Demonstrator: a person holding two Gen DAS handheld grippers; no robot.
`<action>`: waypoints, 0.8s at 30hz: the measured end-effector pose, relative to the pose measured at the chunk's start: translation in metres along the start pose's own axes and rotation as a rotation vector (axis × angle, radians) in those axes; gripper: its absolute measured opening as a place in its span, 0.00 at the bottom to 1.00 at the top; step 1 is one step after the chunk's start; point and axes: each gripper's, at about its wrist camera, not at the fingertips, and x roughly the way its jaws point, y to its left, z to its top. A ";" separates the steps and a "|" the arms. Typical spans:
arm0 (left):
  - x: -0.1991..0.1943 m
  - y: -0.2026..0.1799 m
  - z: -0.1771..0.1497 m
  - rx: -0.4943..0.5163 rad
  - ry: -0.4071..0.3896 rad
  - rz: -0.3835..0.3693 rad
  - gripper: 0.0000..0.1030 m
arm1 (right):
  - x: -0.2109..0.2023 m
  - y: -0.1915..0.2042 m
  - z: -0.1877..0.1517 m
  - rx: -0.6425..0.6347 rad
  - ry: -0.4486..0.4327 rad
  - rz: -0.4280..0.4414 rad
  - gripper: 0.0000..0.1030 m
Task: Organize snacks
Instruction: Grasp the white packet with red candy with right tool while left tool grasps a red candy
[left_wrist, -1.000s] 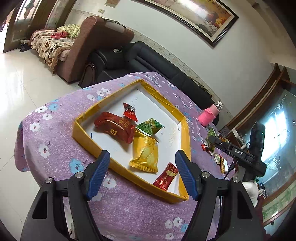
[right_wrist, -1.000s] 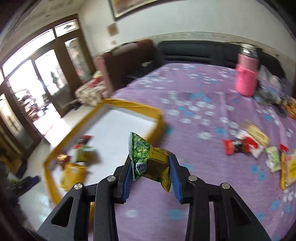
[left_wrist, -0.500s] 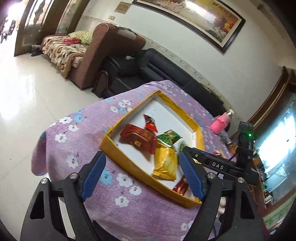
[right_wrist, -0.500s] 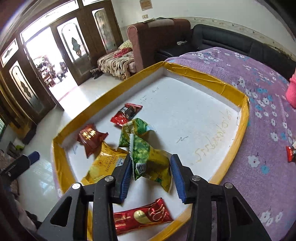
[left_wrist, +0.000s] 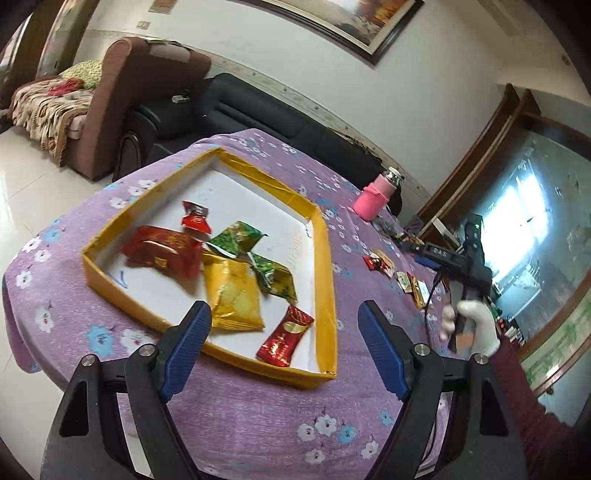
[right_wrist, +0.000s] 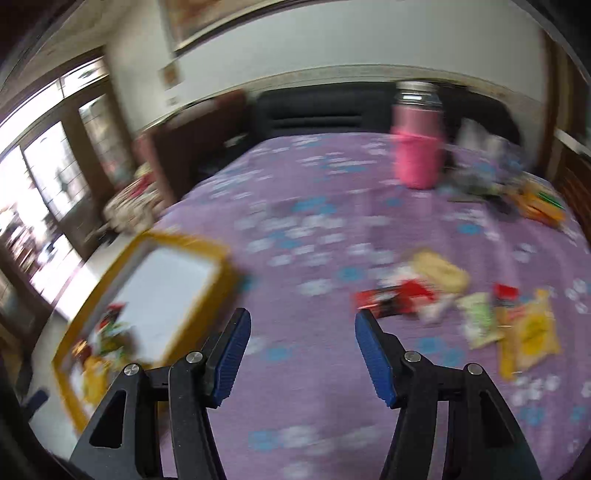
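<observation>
A yellow-rimmed tray (left_wrist: 327, 254) with a white floor sits on the purple flowered tablecloth (left_wrist: 236, 402). It holds several snack packets, among them a green-and-yellow packet (left_wrist: 275, 277), a yellow bag (left_wrist: 232, 299) and a red bar (left_wrist: 285, 336). My left gripper (left_wrist: 284, 339) is open and empty, above the tray's near edge. My right gripper (right_wrist: 301, 350) is open and empty over bare cloth; the view is blurred. The tray (right_wrist: 218, 280) lies to its left. Loose snacks (right_wrist: 476, 314) lie to its right. The right gripper also shows in the left wrist view (left_wrist: 421, 254).
A pink bottle (left_wrist: 375, 197) (right_wrist: 417, 151) stands at the table's far side. More loose packets (left_wrist: 402, 278) lie right of the tray. A black sofa (left_wrist: 258, 110) and a brown armchair (left_wrist: 122, 99) stand beyond the table.
My right gripper opened and left the green-and-yellow packet in the tray, then swung right, away from the tray toward the loose snacks. My left gripper stayed open and shifted a little.
</observation>
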 end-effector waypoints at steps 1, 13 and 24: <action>0.004 -0.004 0.000 0.007 0.008 -0.003 0.80 | 0.005 -0.017 0.006 0.021 -0.005 -0.053 0.60; 0.023 -0.021 -0.002 0.022 0.057 0.029 0.80 | 0.124 -0.082 0.035 0.112 0.173 -0.173 0.23; 0.021 -0.055 -0.013 0.089 0.083 -0.004 0.80 | 0.045 -0.022 -0.017 -0.090 0.225 0.203 0.41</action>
